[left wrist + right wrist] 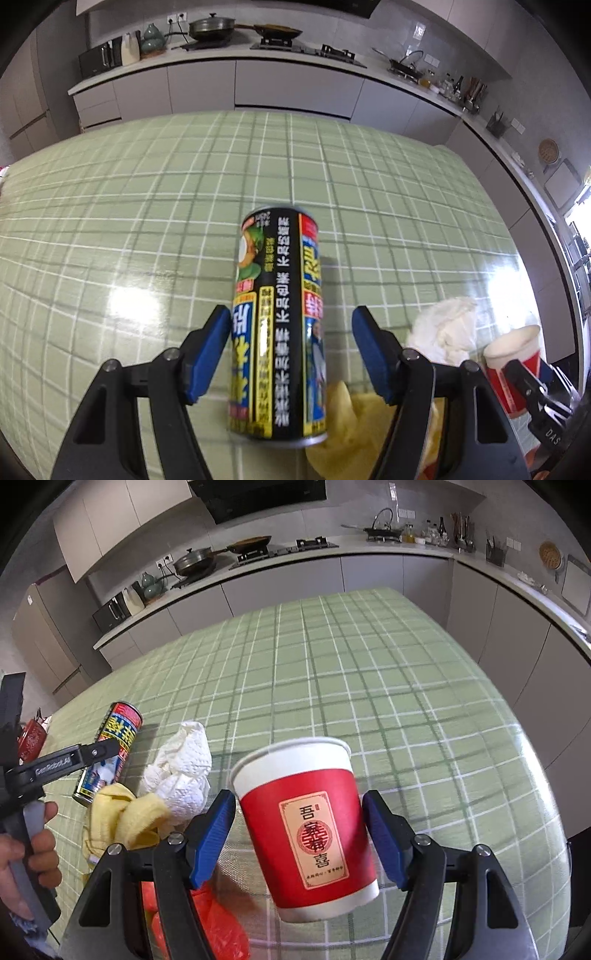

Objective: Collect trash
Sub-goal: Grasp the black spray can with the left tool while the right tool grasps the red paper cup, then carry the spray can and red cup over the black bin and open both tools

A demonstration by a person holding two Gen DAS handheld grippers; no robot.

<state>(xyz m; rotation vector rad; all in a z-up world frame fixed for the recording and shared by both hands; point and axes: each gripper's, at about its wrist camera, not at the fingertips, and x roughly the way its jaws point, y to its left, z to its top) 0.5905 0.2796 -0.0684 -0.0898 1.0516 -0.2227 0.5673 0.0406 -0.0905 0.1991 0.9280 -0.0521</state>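
From the left wrist, the left gripper (pixel 290 349) has its blue fingers (pixel 207 354) spread wide, released, on either side of a tall printed can (pixel 279 328); the can stands on the green checked tablecloth (pixel 147 206) with its print upside down, and there is a clear gap to the finger on its right, while the left finger sits just beside it, whether touching I cannot tell; low to the right lies a crumpled white paper towel (pixel 443 332), a yellow cloth (pixel 354 417) in front of it, and the red paper cup (pixel 513 365) at the edge, with part of the other tool dark across it.

From the right wrist, the right gripper (pixel 299 834) is likewise let go, its blue fingers (pixel 384 842) apart with the red paper cup (pixel 306 823) between them; the cup stands upright, rim up, a cream label facing us, and daylight shows on both sides between cup and pads; to the left are the white paper towel (pixel 181 768), the yellow cloth (pixel 122 819) touching it, and beyond them the can (pixel 110 746), partly crossed by the left gripper (pixel 99 751) held in a hand (pixel 29 853); a red plastic bag (pixel 218 926) lies low under the tool; the kitchen counter (pixel 369 550) runs behind the tablecloth (pixel 369 664).
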